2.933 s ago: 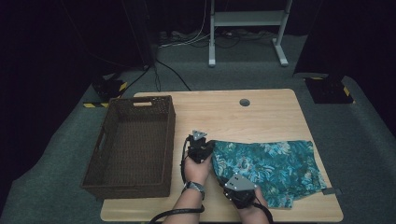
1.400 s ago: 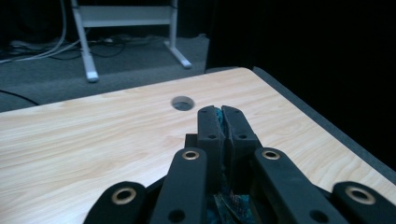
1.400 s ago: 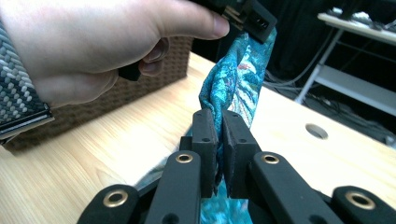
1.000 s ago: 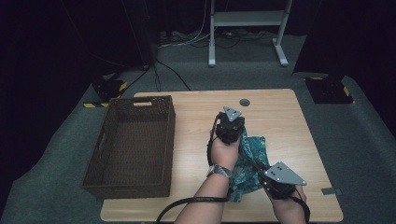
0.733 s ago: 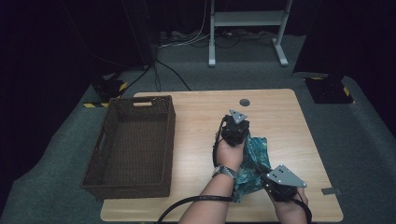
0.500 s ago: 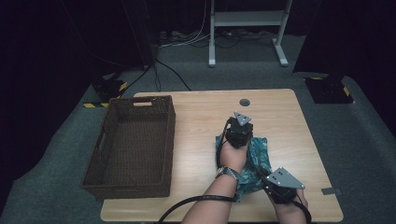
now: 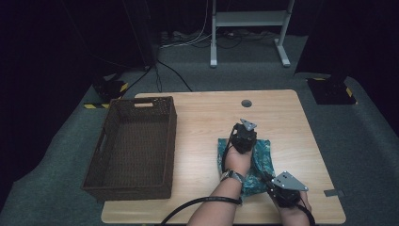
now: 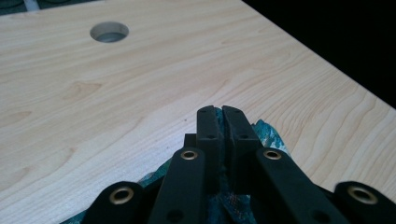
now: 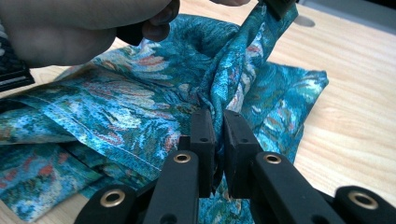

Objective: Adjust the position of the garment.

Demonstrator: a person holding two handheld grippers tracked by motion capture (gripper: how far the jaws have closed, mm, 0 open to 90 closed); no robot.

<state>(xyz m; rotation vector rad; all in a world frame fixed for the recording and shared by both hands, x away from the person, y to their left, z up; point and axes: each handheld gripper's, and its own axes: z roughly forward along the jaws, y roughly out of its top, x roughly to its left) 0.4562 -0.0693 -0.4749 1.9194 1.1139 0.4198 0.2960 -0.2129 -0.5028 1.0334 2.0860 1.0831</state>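
Your teal floral cloth (image 7: 256, 165) lies folded on the wooden table (image 7: 202, 122), right of the wicker basket (image 7: 134, 146), its long axis running from you toward the far edge. Your left gripper (image 7: 243, 137) pinches its far corner; your right gripper (image 9: 214, 122) clamps the near fold.

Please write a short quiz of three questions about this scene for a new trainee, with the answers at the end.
1. True or false: the brown wicker basket holds the teal patterned cloth.
2. What does the right gripper do? A: hangs open above the table. B: pinches a fold of the cloth. C: grips the basket rim.
3. Fill in: the left gripper is shut on the far ____ of the cloth, low over the wooden table.

Key: 1 false, the cloth lies on the table right of the basket. 2 B. 3 edge.
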